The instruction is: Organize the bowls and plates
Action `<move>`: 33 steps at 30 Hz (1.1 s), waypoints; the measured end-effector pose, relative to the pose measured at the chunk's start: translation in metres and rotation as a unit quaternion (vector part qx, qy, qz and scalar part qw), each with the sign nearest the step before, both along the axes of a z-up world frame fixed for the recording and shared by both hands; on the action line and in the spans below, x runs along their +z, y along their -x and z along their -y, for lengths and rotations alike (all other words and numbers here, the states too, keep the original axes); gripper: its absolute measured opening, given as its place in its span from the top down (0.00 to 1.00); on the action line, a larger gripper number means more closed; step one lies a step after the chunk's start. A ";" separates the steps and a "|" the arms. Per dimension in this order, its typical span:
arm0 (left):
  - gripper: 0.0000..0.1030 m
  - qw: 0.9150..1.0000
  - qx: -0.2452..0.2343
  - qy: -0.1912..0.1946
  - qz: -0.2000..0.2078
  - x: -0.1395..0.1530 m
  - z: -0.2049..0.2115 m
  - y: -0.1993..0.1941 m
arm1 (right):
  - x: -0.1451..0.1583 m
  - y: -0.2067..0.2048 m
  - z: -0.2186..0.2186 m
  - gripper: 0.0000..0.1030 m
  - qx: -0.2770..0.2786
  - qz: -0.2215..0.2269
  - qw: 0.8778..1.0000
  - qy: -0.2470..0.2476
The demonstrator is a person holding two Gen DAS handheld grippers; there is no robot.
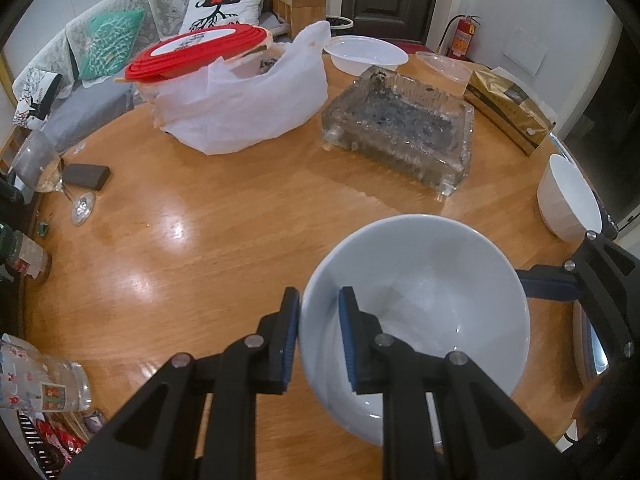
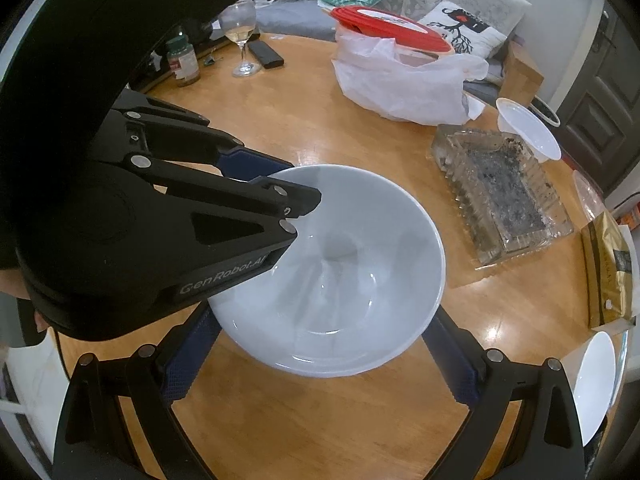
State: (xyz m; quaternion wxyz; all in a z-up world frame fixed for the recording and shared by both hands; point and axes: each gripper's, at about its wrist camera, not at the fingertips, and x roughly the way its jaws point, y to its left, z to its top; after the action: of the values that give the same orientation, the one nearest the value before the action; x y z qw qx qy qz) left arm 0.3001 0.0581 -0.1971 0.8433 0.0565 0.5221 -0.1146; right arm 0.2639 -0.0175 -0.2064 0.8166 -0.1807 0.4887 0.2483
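Observation:
A large white bowl [image 1: 420, 312] is held over the round wooden table [image 1: 200, 240]. My left gripper [image 1: 318, 336] is shut on the bowl's left rim, one pad outside and one inside. The same bowl [image 2: 340, 276] fills the right wrist view, with the left gripper clamped on its rim from the left. My right gripper [image 2: 320, 356] is open, its blue-padded fingers [image 2: 188, 360] spread wide on either side under the bowl. A second white bowl [image 1: 568, 200] stands at the table's right edge; it also shows in the right wrist view [image 2: 596, 384].
A glass ashtray [image 1: 400, 128], a white plastic bag [image 1: 240, 108] with a red lid [image 1: 196, 52], a white plastic bowl [image 1: 366, 54], a gold packet [image 1: 508, 108], a wine glass [image 1: 44, 168], a black case [image 1: 86, 176] and a tumbler [image 1: 40, 376] stand on the table.

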 end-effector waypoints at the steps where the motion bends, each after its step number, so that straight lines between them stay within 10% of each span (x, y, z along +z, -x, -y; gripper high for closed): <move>1: 0.83 1.000 0.002 0.000 -0.001 0.000 0.000 0.000 | 0.000 0.000 0.001 0.06 0.001 0.002 1.000 -0.001; 17: 0.74 0.998 0.025 -0.016 0.050 0.063 0.022 0.014 | 0.038 0.021 0.054 0.07 -0.022 0.037 0.997 -0.057; 33: 0.65 0.998 -0.052 0.014 0.042 0.070 0.180 0.004 | 0.051 0.031 0.212 0.06 -0.137 0.079 0.986 -0.049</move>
State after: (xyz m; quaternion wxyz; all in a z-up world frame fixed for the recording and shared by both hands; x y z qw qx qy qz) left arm 0.2959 -0.1220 -0.1274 0.8582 0.0762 0.4806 -0.1634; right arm 0.2330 -0.2292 -0.1551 0.8867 -0.0910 0.4303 0.1425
